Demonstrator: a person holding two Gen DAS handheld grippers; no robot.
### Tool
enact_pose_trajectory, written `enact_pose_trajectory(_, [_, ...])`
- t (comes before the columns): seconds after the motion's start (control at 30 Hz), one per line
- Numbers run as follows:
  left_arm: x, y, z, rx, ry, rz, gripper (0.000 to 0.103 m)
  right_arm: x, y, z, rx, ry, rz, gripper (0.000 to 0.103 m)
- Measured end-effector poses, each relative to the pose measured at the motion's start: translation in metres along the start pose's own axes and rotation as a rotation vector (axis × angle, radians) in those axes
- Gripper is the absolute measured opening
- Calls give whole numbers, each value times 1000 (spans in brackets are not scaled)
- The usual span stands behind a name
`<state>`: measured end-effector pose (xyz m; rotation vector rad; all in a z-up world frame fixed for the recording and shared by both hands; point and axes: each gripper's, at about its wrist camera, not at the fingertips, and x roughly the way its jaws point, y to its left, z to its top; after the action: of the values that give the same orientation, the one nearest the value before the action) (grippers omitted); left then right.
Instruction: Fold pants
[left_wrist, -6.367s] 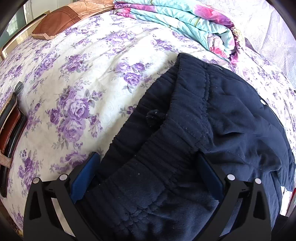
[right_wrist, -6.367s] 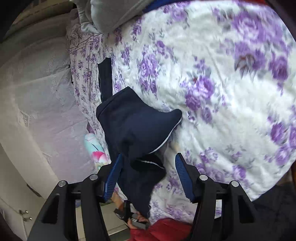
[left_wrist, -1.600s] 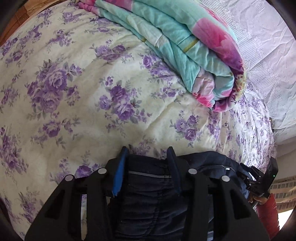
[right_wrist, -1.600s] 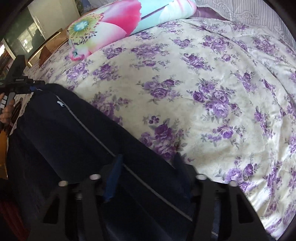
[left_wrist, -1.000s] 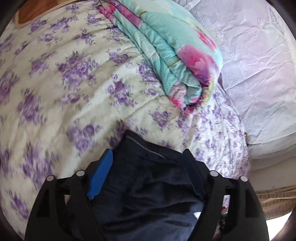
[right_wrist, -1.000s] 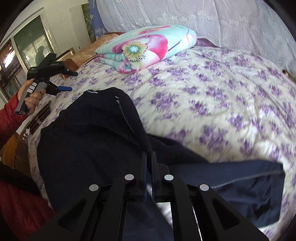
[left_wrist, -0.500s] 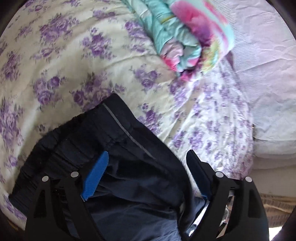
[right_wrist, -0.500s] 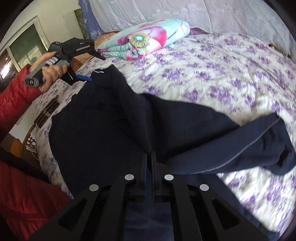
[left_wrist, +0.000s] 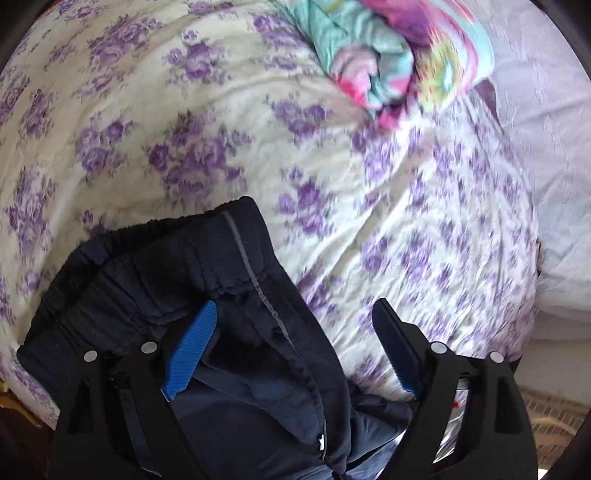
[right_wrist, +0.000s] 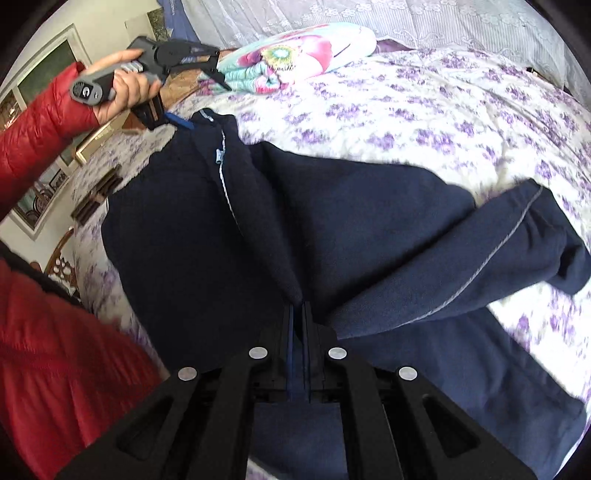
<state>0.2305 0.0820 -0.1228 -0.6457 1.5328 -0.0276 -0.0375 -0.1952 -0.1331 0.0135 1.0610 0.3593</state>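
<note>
Over the bedspread (left_wrist: 207, 122), in the left wrist view, the left gripper (left_wrist: 293, 332) stands with its jaws spread wide, pinching nothing. The waistband end of the navy pants (left_wrist: 155, 266) lies on the bedspread below and between the fingers; only the blue pad of one finger (left_wrist: 190, 349) overlaps the cloth, and whether it touches cannot be told. A grey stripe runs down the pants' side seam. Beyond the pants, at the far side of the bedspread, a folded floral quilt (left_wrist: 388, 62) is smeared by motion blur, and the lower part of the pants is cut off behind the gripper's black frame.

From the right wrist view, the right gripper (right_wrist: 298, 314) has its jaws pressed together on a fold of the pants (right_wrist: 192, 236) — the pinched cloth itself is hidden between the pads. The pants spread across the bedspread (right_wrist: 424, 103), one leg trailing right with its cuff blurred. At the far end of the pants, a hand (right_wrist: 122, 86) in a red sleeve (right_wrist: 40, 125) holds the left gripper (right_wrist: 205, 98) just above the waistband — its fingertips too small to read.
</note>
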Motion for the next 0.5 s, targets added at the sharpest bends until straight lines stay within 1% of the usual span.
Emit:
enact_pose_trajectory(0.1, [2, 2, -15, 41, 0, 11, 84, 3, 0, -15, 18, 24, 6, 5])
enact_pose_trajectory(0.2, [-1, 11, -27, 73, -31, 11, 82, 1, -7, -22, 77, 7, 36, 5])
enact_pose_trajectory(0.3, [-9, 24, -33, 80, -42, -23, 80, -5, -12, -22, 130, -15, 86, 4])
enact_pose_trajectory(0.4, [-17, 46, -39, 48, -48, -65, 78, -10, -3, -23, 93, -8, 123, 3])
enact_pose_trajectory(0.47, [-20, 61, -49, 32, -52, -89, 78, -7, 5, -28, 54, 21, 117, 3])
enact_pose_trajectory(0.5, [-21, 68, -55, 35, -52, -89, 78, -5, 7, -29, 45, 29, 112, 3])
